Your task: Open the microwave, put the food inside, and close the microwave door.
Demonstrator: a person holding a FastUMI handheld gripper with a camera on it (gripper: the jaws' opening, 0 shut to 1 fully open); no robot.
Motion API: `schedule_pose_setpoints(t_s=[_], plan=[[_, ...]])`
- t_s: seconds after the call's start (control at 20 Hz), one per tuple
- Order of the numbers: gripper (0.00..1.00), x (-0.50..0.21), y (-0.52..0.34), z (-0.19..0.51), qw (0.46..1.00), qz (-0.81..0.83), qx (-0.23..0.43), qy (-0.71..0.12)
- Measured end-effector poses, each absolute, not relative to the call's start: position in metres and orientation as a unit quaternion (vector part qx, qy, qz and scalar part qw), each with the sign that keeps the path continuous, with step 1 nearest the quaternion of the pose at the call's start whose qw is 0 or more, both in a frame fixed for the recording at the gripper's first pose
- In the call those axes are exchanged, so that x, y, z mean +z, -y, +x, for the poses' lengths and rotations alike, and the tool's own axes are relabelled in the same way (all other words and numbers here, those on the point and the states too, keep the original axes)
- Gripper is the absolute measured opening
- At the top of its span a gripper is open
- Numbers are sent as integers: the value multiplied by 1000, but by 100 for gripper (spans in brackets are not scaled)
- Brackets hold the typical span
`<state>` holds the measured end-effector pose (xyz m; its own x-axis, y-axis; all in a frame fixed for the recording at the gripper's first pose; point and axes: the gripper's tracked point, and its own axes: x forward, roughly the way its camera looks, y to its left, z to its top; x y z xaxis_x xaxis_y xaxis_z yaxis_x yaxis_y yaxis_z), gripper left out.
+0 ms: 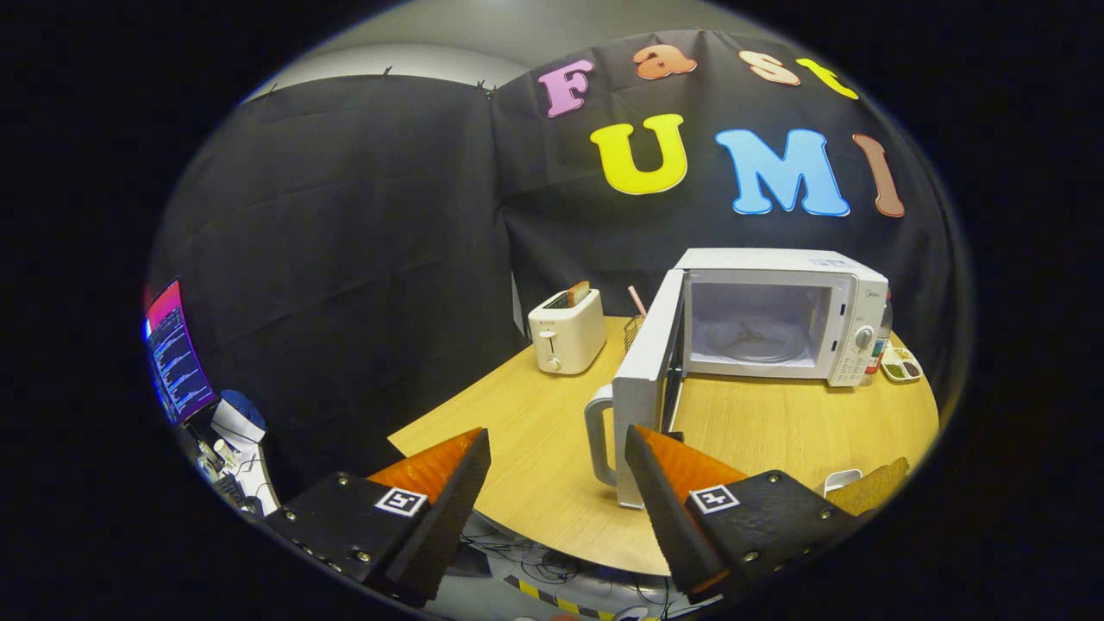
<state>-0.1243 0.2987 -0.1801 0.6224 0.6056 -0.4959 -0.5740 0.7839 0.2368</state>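
Gripper view, from the near edge of a round wooden table [552, 448]: at far left, off the table, a lit screen [177, 354] glows above a cluttered desk [233, 448] strewn with cables and small items. Moving right, the tool [559, 457] hangs at the table's near edge with its two fingers spread wide apart, gripping nothing; the left finger [448, 500] sits over the table's near left corner. Beyond the gap between the fingers, a white toaster [567, 331] stands toward the back of the table with a slice of bread [576, 293] poking out of its slot. Right of the toaster, a small wire holder [634, 328] with a pink stick in it peeks out from behind the door [647, 379] of the microwave [780, 315]. That door is swung wide open toward the camera, its pale handle [598, 435] just ahead of the right finger [668, 509], close but apart from it. The white microwave itself stands at the back right of the table, its cavity lit and bare except for the glass turntable [750, 341]. The food, a brown slice of bread [871, 487], lies near the table's front right edge, just beyond the right finger's base, with a small white dish [838, 479] beside it; whether the two touch cannot be told. At far right, beside the microwave's control panel, a small tray [901, 366] with coloured compartments rests on the table, and a bottle stands just behind the microwave's corner.
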Motion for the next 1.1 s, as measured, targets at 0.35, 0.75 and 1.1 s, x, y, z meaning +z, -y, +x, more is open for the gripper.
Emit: schedule_pose_setpoints(t_s=[0.35, 0.75, 1.1], plan=[[98, -157, -202, -89, 900, 78, 289, -317], [98, -173, -89, -44, 889, 85, 257, -369], [98, -218, -26, -37, 845, 158, 229, -457]])
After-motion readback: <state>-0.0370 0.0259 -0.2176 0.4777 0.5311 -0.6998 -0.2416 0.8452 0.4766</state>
